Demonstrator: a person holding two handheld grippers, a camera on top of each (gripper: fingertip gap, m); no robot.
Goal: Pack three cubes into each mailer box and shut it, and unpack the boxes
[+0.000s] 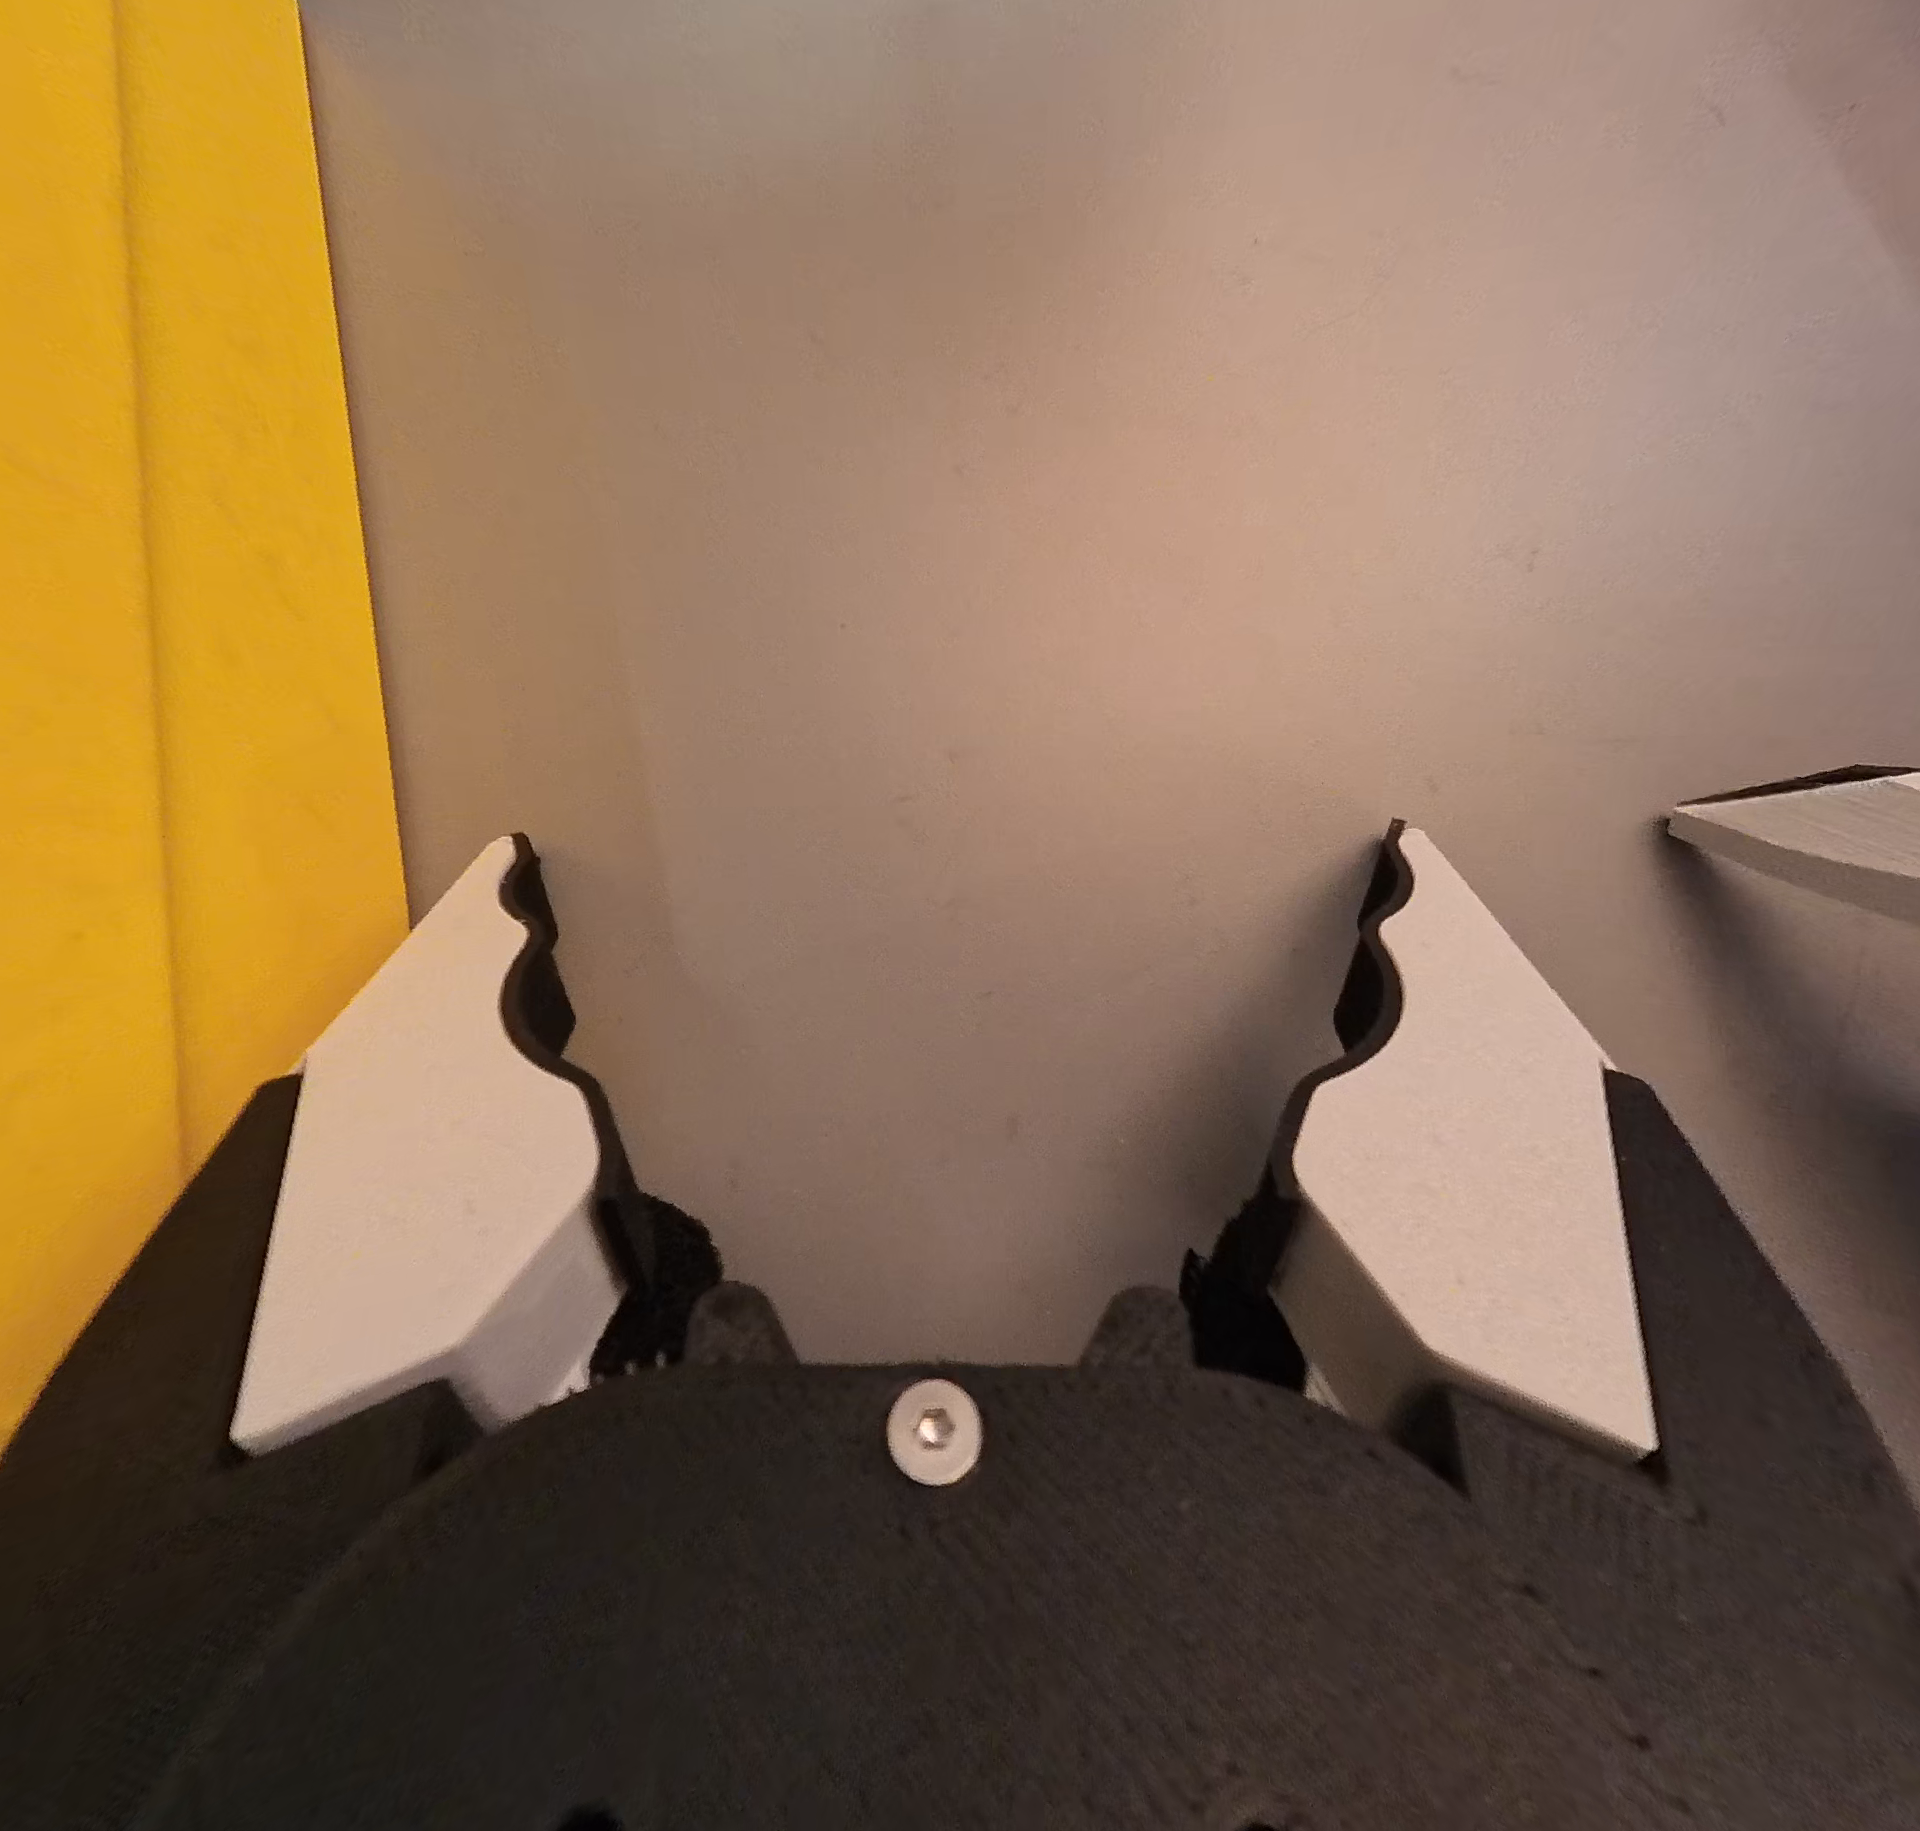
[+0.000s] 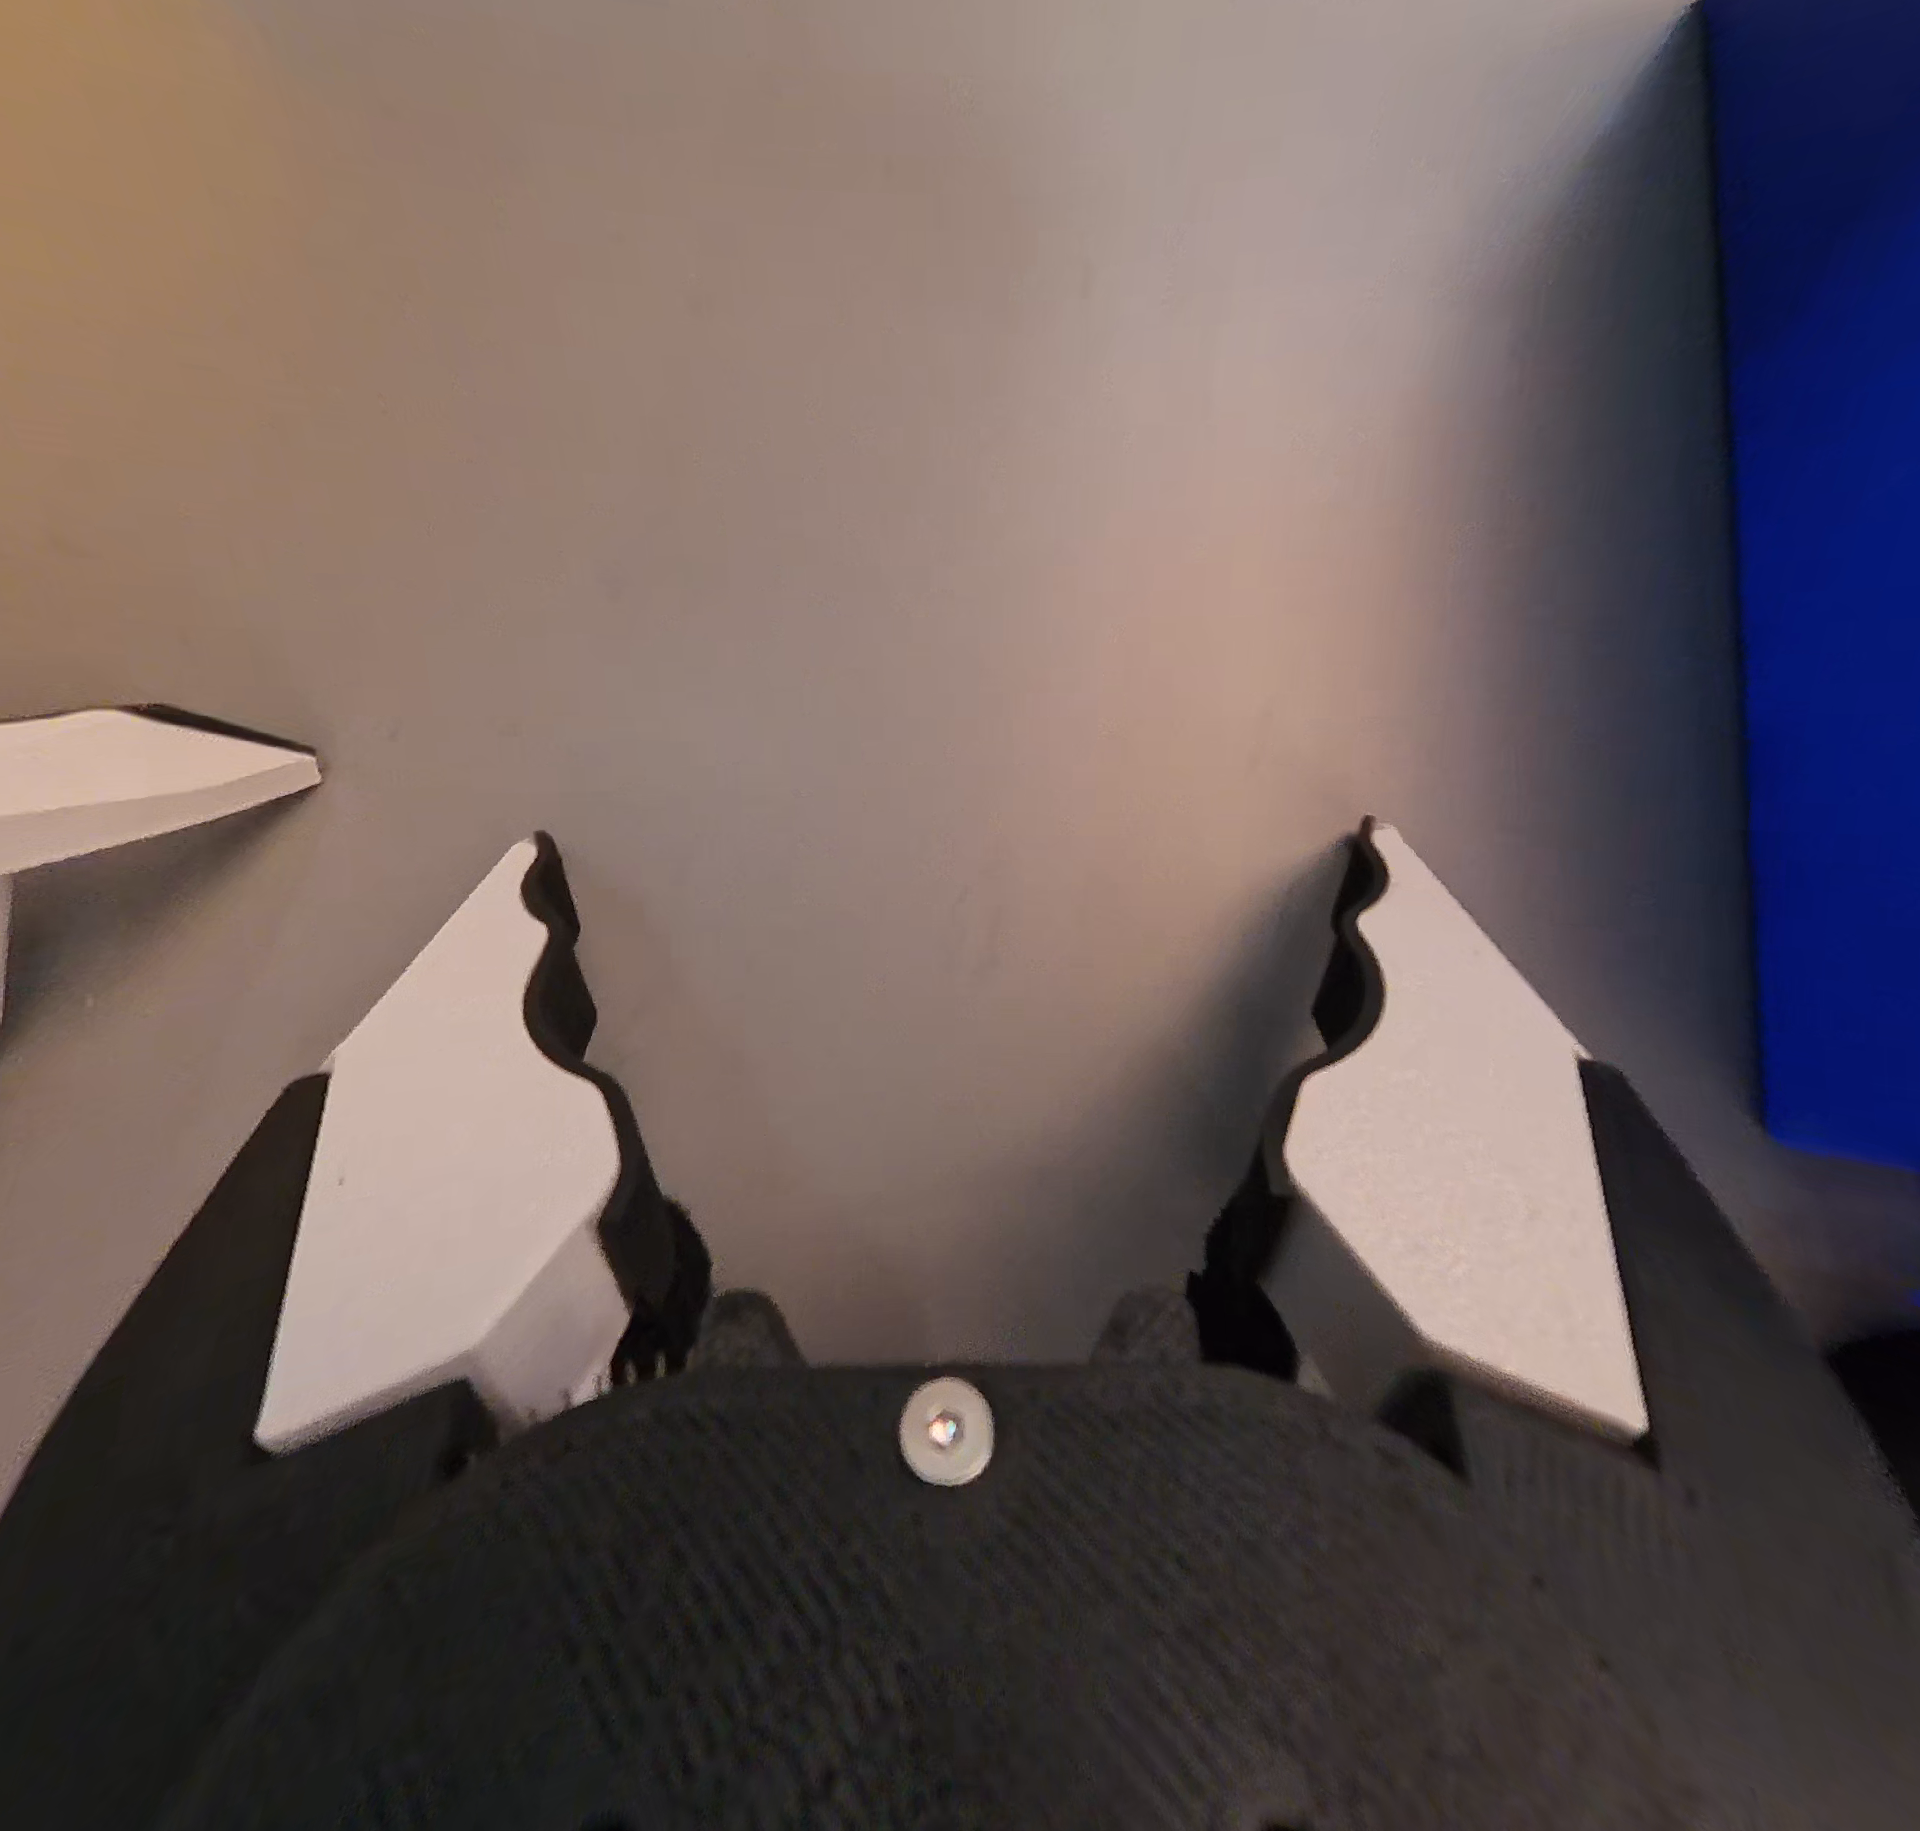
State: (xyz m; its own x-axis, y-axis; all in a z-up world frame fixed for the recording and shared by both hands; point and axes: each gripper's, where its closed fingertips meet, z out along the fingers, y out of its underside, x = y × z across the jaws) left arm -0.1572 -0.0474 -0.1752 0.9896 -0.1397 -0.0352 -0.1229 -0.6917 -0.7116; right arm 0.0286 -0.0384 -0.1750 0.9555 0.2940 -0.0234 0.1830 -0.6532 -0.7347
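My left gripper point(image 1: 961, 836) is open and empty, close above a plain grey table surface point(image 1: 987, 431). A yellow mailer box panel point(image 1: 156, 534) with a fold crease fills the left edge of the left wrist view, just left of my left finger. My right gripper point(image 2: 954, 831) is open and empty over the same grey surface point(image 2: 935, 379). A blue mailer box panel point(image 2: 1829, 534) stands along the right edge of the right wrist view. No cubes show in either view.
A white fingertip of the other gripper pokes in at the right edge of the left wrist view point(image 1: 1808, 846) and at the left edge of the right wrist view point(image 2: 135, 773). The two grippers are side by side.
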